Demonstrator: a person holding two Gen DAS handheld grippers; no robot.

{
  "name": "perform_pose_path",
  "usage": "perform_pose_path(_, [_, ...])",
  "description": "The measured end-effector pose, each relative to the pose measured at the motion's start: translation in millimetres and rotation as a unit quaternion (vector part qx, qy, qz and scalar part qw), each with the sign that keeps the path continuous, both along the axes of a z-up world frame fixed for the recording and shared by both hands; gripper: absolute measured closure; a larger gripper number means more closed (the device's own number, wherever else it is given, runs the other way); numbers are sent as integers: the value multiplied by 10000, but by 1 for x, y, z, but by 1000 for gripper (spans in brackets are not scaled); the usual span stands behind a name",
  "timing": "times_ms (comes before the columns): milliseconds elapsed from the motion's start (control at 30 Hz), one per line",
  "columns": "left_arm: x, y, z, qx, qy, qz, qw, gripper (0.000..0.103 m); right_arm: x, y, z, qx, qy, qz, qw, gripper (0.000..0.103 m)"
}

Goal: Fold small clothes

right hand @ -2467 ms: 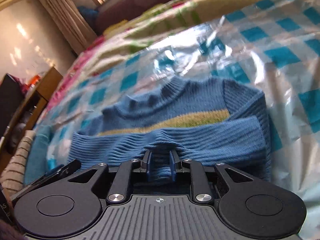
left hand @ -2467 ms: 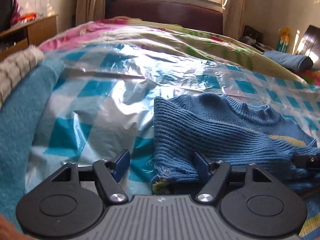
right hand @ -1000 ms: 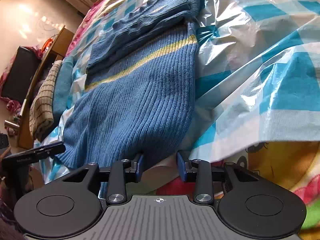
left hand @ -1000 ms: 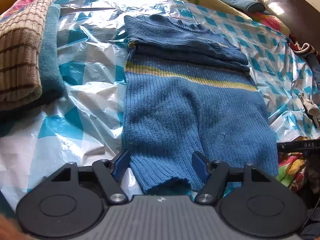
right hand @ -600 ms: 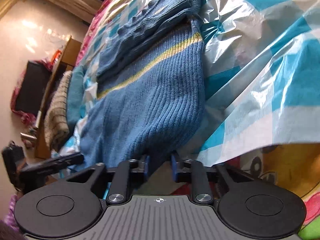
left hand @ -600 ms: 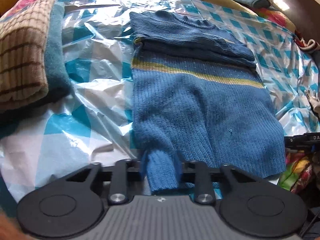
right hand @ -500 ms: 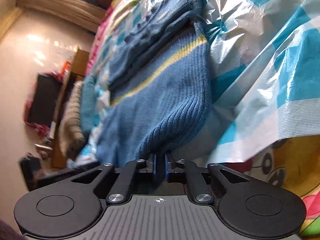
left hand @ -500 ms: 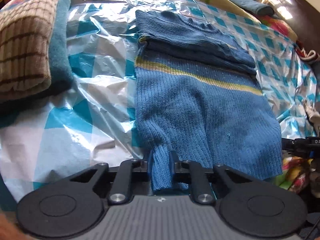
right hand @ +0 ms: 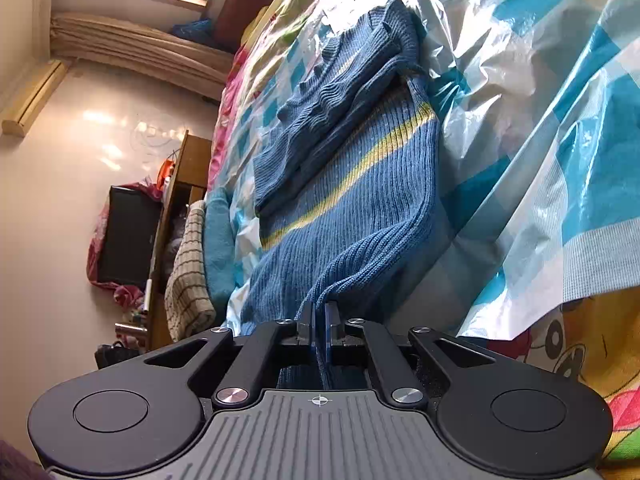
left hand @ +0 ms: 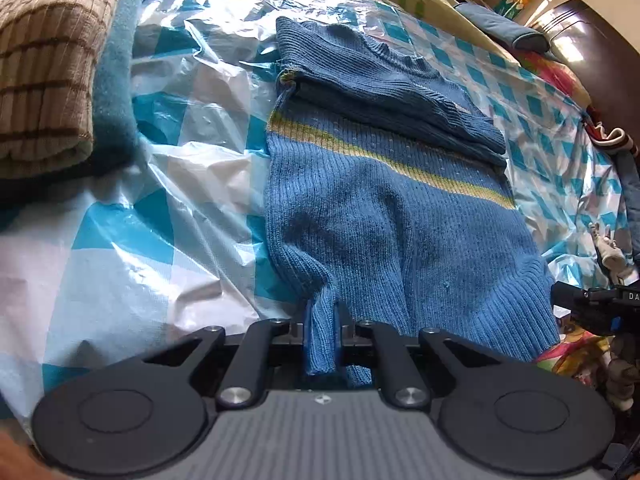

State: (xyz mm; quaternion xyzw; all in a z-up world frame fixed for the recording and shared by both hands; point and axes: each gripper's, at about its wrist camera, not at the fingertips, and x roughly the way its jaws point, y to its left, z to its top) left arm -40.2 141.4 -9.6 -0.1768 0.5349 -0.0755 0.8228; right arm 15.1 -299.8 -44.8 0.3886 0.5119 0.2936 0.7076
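Observation:
A blue ribbed sweater with a yellow-green stripe lies on a bed under a blue-and-white checked plastic sheet. Its sleeves are folded across the chest near the collar. My left gripper is shut on the near left corner of the sweater's hem, which bunches up between the jaws. My right gripper is shut on the near right corner of the hem, pinched thin between the pads. The right gripper's tip shows at the right edge of the left wrist view.
A folded brown checked cloth on a teal cloth lies left of the sweater. A cartoon-print bedsheet shows at the bed's near edge. A wooden cabinet and a black box stand by the wall.
Both grippers went from open around the hem corners to shut on them. The fabric now bunches between the jaws, and the right wrist view has rolled and tilted up.

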Motion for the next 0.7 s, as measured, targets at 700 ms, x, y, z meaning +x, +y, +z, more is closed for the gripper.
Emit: perform_pose_path(700, [-1,-14,6,693,230,-98,9973,74,-3,23,-24,-647,399,511,9958,81])
